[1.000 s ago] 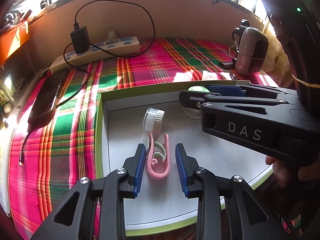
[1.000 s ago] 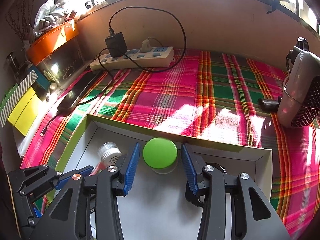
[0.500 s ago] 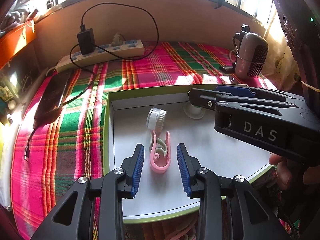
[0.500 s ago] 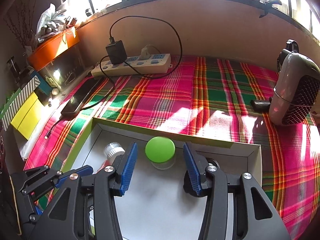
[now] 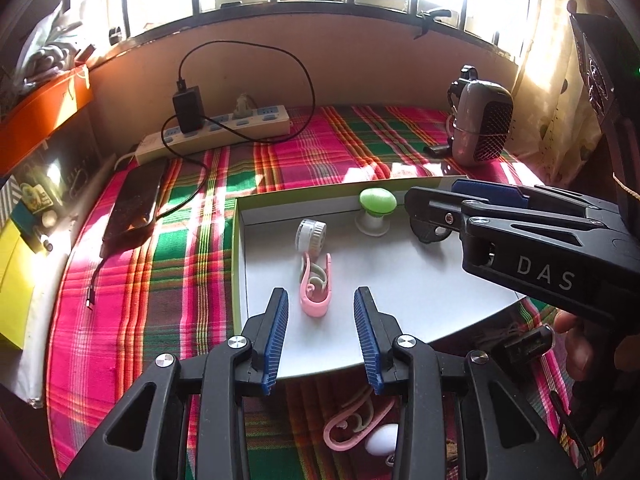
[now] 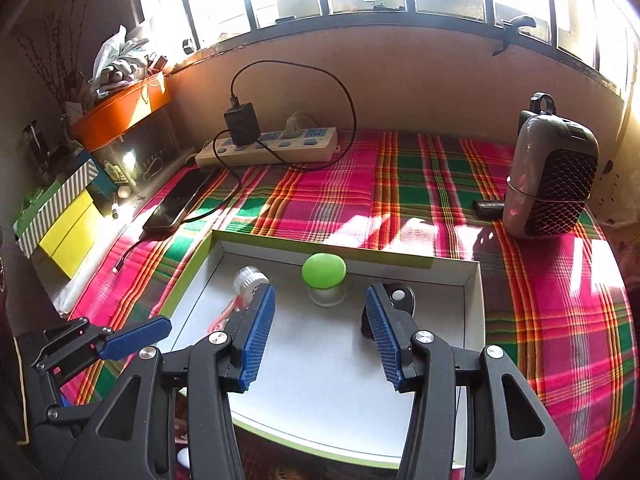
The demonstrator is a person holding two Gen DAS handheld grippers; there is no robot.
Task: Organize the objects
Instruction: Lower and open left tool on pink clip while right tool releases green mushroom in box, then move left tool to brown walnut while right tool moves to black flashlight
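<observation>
Both ribbed claws [image 5: 321, 334] [image 6: 320, 340] lifted, curly pink clip [image 5: 315, 286] released

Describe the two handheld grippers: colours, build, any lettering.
Both are black plastic, with cut-out triangular arms, silver screw heads and ribbed blue pads. The left gripper looks the same as the right gripper. In the left wrist view, the right gripper's side bears white letters "DAS". No sleeve shows.

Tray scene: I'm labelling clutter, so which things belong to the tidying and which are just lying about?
Job: tray, pink clip, green-lid jar, white cap, spare clip.
Lying about: power strip, phone, heater.
</observation>
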